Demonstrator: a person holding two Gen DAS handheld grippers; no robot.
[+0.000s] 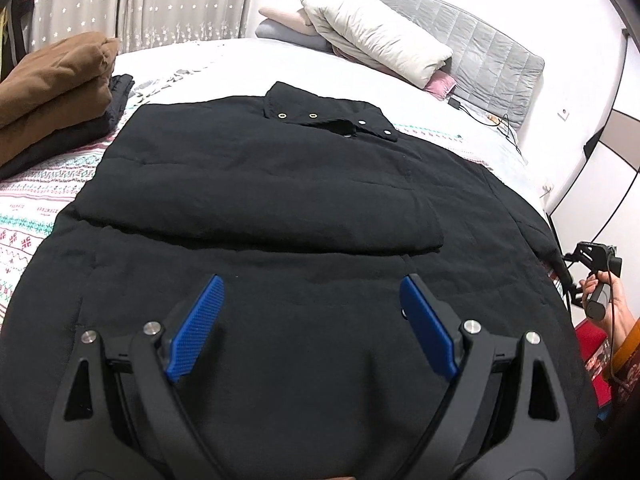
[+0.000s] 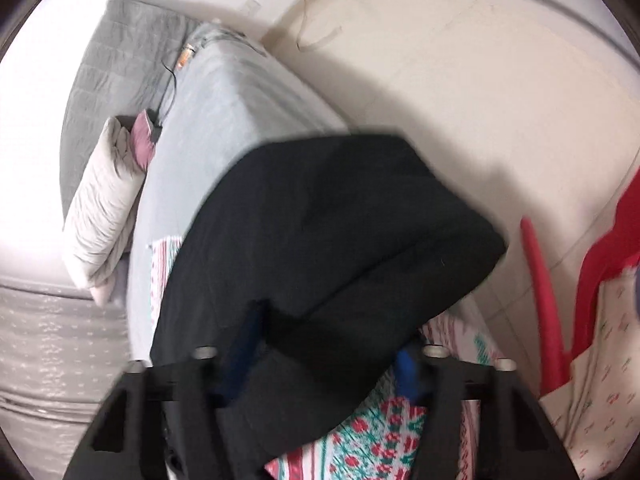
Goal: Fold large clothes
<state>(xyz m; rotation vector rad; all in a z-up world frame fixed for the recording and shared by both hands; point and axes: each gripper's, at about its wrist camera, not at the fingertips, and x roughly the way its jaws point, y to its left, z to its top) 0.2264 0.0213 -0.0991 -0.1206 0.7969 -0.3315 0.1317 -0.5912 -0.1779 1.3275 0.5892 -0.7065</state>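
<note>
A large black padded coat (image 1: 280, 200) lies spread on the bed, collar with metal snaps at the far end, one sleeve folded across its middle. My left gripper (image 1: 312, 296) hovers over the coat's near hem, blue pads wide open and empty. In the left wrist view my right gripper (image 1: 592, 268) is held by a hand at the coat's right edge. The right wrist view is blurred: the right gripper (image 2: 328, 356) has its blue pads apart, with a hanging part of the coat (image 2: 340, 232) lying between them at the bed's side.
The bed (image 1: 36, 208) has a patterned cover. A folded brown garment on a dark one (image 1: 52, 92) sits at the left. Pillows (image 1: 372, 32) and a grey headboard (image 1: 480, 52) are at the far end. A red object (image 2: 600, 248) stands on the floor to the right.
</note>
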